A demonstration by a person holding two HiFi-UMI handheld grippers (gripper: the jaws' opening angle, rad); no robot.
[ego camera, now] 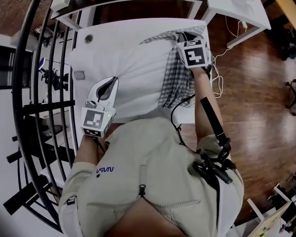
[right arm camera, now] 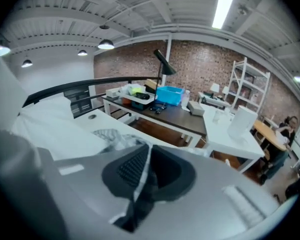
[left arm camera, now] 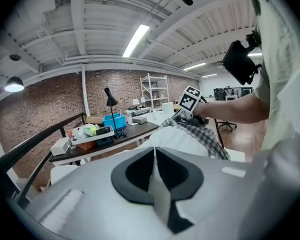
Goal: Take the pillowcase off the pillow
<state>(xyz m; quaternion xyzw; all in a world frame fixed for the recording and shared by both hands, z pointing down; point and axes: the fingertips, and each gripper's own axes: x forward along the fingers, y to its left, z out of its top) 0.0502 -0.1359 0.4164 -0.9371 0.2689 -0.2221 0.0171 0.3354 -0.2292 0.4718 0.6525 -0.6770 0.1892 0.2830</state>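
Jacket; left tool on pillow, right tool on pillowcase

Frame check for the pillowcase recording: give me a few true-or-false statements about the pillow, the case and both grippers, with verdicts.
1. The pillowcase is checked. True.
2. It covers the whole pillow. False: it is bunched at one end, and most of the white pillow is bare.
3. The left hand-held gripper is shut on white pillow fabric. True.
4. The right hand-held gripper is open and empty. False: it is shut on the checked pillowcase.
5. The pillow lies on the floor. False: it lies on a white table.
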